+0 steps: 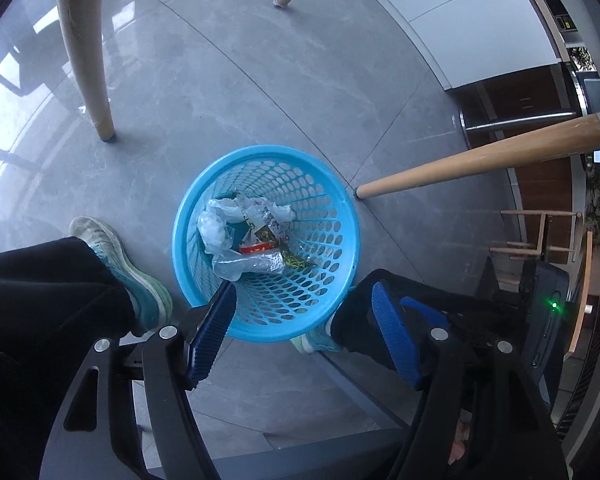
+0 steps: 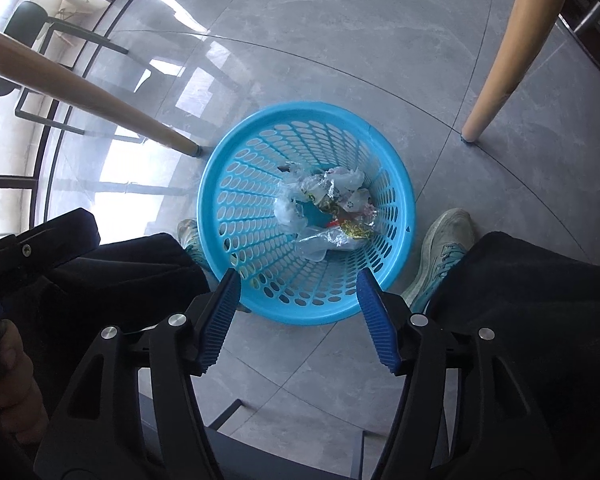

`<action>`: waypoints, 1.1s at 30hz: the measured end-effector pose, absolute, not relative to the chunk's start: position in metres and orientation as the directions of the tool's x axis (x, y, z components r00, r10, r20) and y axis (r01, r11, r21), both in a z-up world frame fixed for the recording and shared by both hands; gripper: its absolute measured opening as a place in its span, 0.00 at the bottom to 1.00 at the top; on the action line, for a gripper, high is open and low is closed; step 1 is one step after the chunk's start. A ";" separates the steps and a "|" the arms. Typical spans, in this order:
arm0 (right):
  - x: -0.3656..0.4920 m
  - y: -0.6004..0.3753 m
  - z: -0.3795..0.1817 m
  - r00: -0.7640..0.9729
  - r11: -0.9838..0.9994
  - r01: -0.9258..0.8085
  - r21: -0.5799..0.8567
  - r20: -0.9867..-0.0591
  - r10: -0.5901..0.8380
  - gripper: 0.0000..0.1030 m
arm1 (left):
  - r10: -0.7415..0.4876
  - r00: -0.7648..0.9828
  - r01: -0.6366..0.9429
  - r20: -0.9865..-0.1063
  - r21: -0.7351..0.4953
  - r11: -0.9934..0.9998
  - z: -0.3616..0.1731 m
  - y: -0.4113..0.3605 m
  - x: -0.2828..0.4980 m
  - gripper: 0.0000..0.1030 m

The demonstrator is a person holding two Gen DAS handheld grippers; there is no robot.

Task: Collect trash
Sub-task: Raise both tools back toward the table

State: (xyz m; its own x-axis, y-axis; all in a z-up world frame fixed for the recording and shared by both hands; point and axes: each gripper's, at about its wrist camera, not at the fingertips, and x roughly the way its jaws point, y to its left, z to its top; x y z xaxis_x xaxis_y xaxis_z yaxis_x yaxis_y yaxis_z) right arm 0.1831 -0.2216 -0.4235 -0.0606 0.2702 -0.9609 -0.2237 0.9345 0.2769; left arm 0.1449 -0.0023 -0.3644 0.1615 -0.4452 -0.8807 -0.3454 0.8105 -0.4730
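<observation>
A blue perforated plastic basket stands on the grey tiled floor, seen from above. It holds crumpled clear plastic, white paper and coloured wrappers. My left gripper is open and empty, above the basket's near rim. The basket and its trash also show in the right wrist view. My right gripper is open and empty, above the near rim too.
Wooden table legs stand around the basket. The person's shoes flank it. A dark device with a green light is at the right. Chairs stand by a window.
</observation>
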 end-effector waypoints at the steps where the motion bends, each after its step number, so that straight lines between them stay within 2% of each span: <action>1: 0.181 -0.220 -0.418 -0.053 0.933 -0.236 0.272 -0.962 0.268 0.61 | -0.447 0.165 -0.343 -0.879 -0.476 0.810 -0.362 -0.002 0.142 0.68; 10: 0.147 -0.225 -0.365 0.014 0.918 -0.291 0.271 -0.958 0.288 0.65 | -0.393 0.200 -0.310 -0.897 -0.439 0.843 -0.331 0.000 0.111 0.69; 15: 0.124 -0.227 -0.326 0.095 0.907 -0.350 0.235 -0.954 0.284 0.68 | -0.285 0.242 -0.242 -0.927 -0.342 0.908 -0.305 -0.004 0.091 0.70; 23: 0.087 -0.237 -0.271 0.207 0.884 -0.427 0.191 -0.931 0.302 0.74 | -0.185 0.329 -0.154 -0.926 -0.246 0.957 -0.258 -0.008 0.054 0.72; 33: 0.062 -0.270 -0.209 0.299 0.880 -0.432 0.198 -0.889 0.347 0.78 | -0.167 0.436 -0.065 -0.884 -0.216 0.974 -0.196 -0.007 0.013 0.73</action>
